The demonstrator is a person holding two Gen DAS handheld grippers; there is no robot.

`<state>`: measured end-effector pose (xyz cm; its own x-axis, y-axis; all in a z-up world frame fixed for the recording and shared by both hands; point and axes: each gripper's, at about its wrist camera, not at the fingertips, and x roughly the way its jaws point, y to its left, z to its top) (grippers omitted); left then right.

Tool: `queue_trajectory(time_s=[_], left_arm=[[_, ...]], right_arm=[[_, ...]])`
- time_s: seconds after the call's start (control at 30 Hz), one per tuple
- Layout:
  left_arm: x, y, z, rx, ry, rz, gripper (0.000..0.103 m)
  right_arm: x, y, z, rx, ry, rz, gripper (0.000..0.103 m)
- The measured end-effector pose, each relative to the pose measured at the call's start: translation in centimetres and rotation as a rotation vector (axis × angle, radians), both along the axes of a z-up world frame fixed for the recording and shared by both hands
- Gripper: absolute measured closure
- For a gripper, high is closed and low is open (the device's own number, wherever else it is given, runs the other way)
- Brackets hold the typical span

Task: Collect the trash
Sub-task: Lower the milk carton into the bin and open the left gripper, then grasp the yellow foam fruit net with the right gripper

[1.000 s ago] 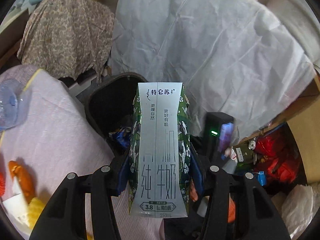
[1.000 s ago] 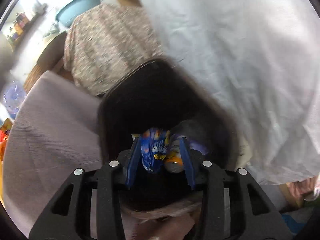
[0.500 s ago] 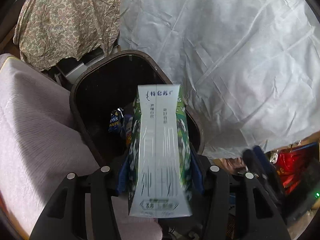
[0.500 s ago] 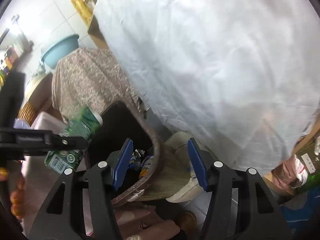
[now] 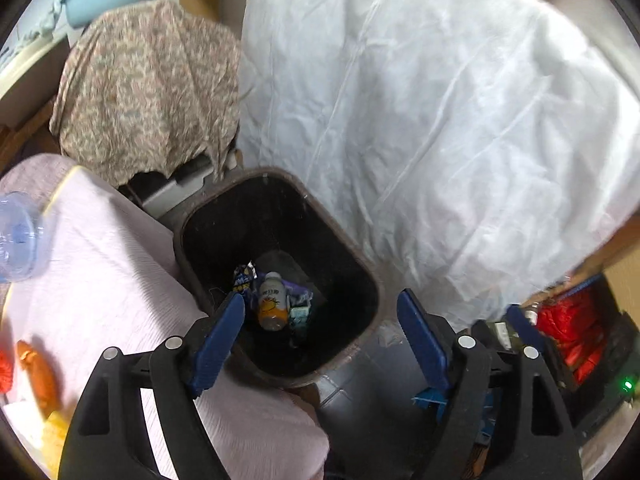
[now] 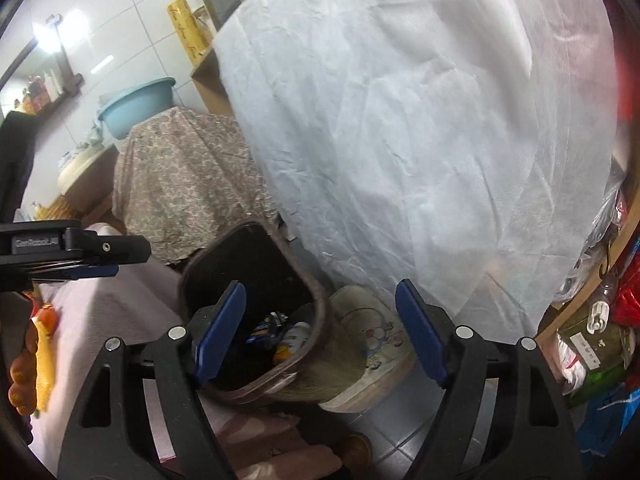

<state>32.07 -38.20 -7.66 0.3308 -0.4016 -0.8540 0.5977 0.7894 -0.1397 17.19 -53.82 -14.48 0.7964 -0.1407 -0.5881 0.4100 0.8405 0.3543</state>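
A dark brown trash bin (image 5: 362, 264) stands on the floor beside the table. In it lie an orange-labelled bottle (image 5: 273, 300), a blue snack wrapper (image 5: 243, 278) and a small green-white carton (image 5: 299, 316). My left gripper (image 5: 320, 334) is open and empty, right above the bin's near rim. My right gripper (image 6: 320, 328) is open and empty, higher and to the right of the bin (image 6: 318, 322). The left gripper's body (image 6: 72, 254) shows at the left of the right wrist view.
A pink cloth covers the table (image 5: 100, 280), with a clear plastic bottle (image 5: 16, 240) and orange and yellow scraps (image 5: 38, 372) on it. A big white sheet (image 5: 440, 120) hangs behind the bin. A patterned cloth (image 5: 148, 88) covers a box. Red bags (image 5: 576, 332) lie to the right.
The left gripper has opened and let go of the milk carton, which now lies in the bin. The right gripper has drawn back up and to the right, open.
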Motion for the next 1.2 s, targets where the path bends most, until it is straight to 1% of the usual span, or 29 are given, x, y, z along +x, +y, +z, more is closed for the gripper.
queue_trajectory(time_s=[0.07,0.13,0.2,0.3,0.33,0.4,0.43,0.53,0.6,0.7,0.8,0.9,1.0,1.07,1.1,1.17,1.2], left_arm=[[-0.9,1.3,1.3,-0.049,-0.001,-0.017,0.021],[-2.2,3.0,2.8,-0.092,-0.022,-0.032,0.015],[-3.2,4.6,4.0,-0.121,-0.041,-0.042,0.013],[-5.1,7.2,6.1,-0.145,-0.079,-0.064,0.011],[-5.9,8.7,7.0,-0.153,-0.101,-0.069,0.008],[-6.9,10.8,8.0,-0.171,-0.136,-0.074,0.006],[-7.4,12.3,8.6,-0.184,-0.158,-0.074,0.005],[-8.4,16.5,9.5,-0.215,-0.201,-0.036,0.005],[-8.8,19.0,9.4,-0.227,-0.210,-0.004,0.005],[-9.5,22.5,8.9,-0.207,-0.223,0.035,0.005],[-10.0,26.1,8.1,-0.196,-0.226,0.043,0.005],[-10.2,29.7,7.2,-0.187,-0.227,0.073,0.005],[-10.0,32.3,6.1,-0.182,-0.223,0.100,0.005],[-9.6,33.8,5.2,-0.167,-0.213,0.125,0.005],[-9.5,34.6,4.9,-0.161,-0.207,0.138,0.005],[-9.0,35.8,4.1,-0.170,-0.182,0.164,0.006],[-8.8,36.1,3.9,-0.182,-0.171,0.174,0.006]], right_arm=[[-0.1,1.2,0.8,-0.004,-0.009,0.028,0.024],[-0.2,2.7,1.6,-0.009,-0.018,0.059,0.022],[-0.4,4.6,2.8,-0.021,-0.036,0.102,0.021],[-0.2,7.3,4.3,-0.040,-0.050,0.168,0.020],[-0.3,8.5,5.0,-0.050,-0.059,0.198,0.020],[-0.5,10.4,6.1,-0.077,-0.071,0.230,0.020],[-0.6,11.0,6.6,-0.072,-0.067,0.234,0.020],[-1.1,13.3,8.0,-0.086,-0.092,0.289,0.017],[-1.2,14.7,8.7,-0.095,-0.096,0.323,0.016],[-1.7,17.5,9.6,-0.110,-0.113,0.390,0.016],[-1.8,19.6,9.9,-0.097,-0.122,0.448,0.015],[-1.9,21.8,10.1,-0.105,-0.117,0.494,0.015],[-2.2,23.2,10.1,-0.112,-0.122,0.529,0.015],[-2.0,24.0,10.1,-0.090,-0.115,0.556,0.015],[-1.7,24.5,9.9,-0.060,-0.106,0.580,0.015],[-1.0,25.4,9.4,-0.018,-0.080,0.625,0.015],[-0.8,26.1,9.1,-0.015,-0.070,0.640,0.015]])
